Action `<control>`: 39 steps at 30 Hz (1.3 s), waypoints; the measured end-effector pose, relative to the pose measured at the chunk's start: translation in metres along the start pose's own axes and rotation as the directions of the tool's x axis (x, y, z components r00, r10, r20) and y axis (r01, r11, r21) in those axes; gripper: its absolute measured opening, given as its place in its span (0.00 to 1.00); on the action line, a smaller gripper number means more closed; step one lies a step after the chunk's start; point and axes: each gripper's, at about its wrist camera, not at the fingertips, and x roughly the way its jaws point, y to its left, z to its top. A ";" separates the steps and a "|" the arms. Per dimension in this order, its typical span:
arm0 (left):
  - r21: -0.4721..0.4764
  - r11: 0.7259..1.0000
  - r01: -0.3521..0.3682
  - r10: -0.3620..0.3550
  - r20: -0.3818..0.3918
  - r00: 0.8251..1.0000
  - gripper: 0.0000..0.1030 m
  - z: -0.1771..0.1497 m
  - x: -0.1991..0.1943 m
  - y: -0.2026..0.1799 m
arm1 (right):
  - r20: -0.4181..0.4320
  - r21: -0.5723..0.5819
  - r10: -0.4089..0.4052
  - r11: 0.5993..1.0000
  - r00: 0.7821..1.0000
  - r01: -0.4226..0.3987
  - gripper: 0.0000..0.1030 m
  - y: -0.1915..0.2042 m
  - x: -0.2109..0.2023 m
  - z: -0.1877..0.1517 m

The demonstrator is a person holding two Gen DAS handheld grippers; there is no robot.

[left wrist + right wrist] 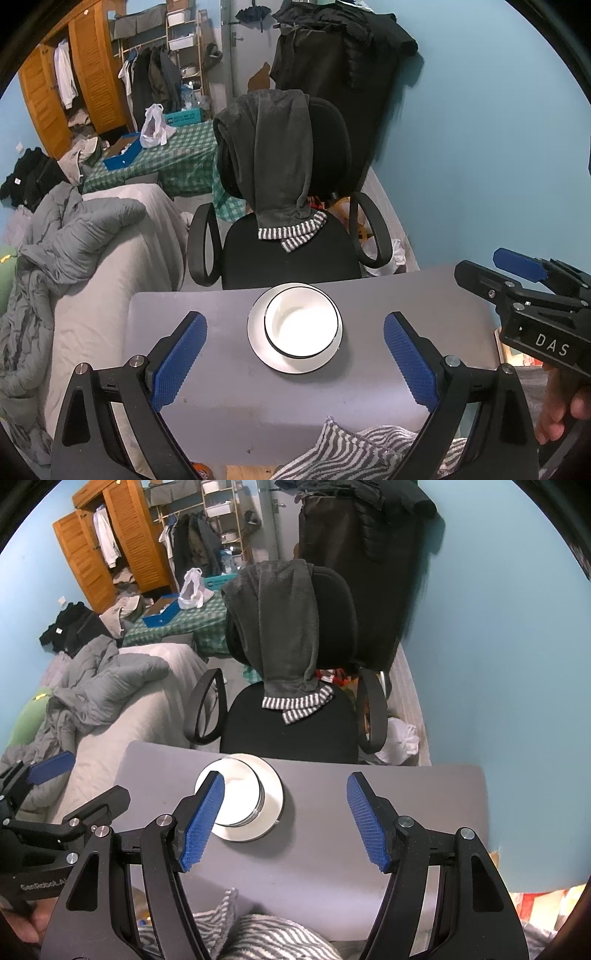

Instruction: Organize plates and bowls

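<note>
A white bowl with a dark rim sits on a white plate near the far edge of the grey table. In the right wrist view the bowl and plate lie partly behind the left finger. My left gripper is open and empty, held just short of the stack, its blue pads wide on either side. My right gripper is open and empty above the table, right of the stack. It also shows at the right of the left wrist view.
A black office chair draped with a grey garment stands just past the table's far edge. A striped cloth lies at the near edge. A bed with a grey duvet is at the left, a blue wall at the right.
</note>
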 end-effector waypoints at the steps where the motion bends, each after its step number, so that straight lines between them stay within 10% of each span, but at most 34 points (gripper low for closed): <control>1: 0.005 1.000 0.001 -0.001 -0.005 1.000 0.95 0.000 0.001 -0.001 | 0.001 -0.002 0.002 1.000 1.000 -0.002 0.66 0.000 0.000 0.000; 39: -0.027 0.999 -0.017 0.015 -0.071 0.997 1.00 -0.008 -0.001 -0.004 | -0.042 0.005 0.018 1.000 0.999 -0.017 0.66 -0.005 -0.006 -0.013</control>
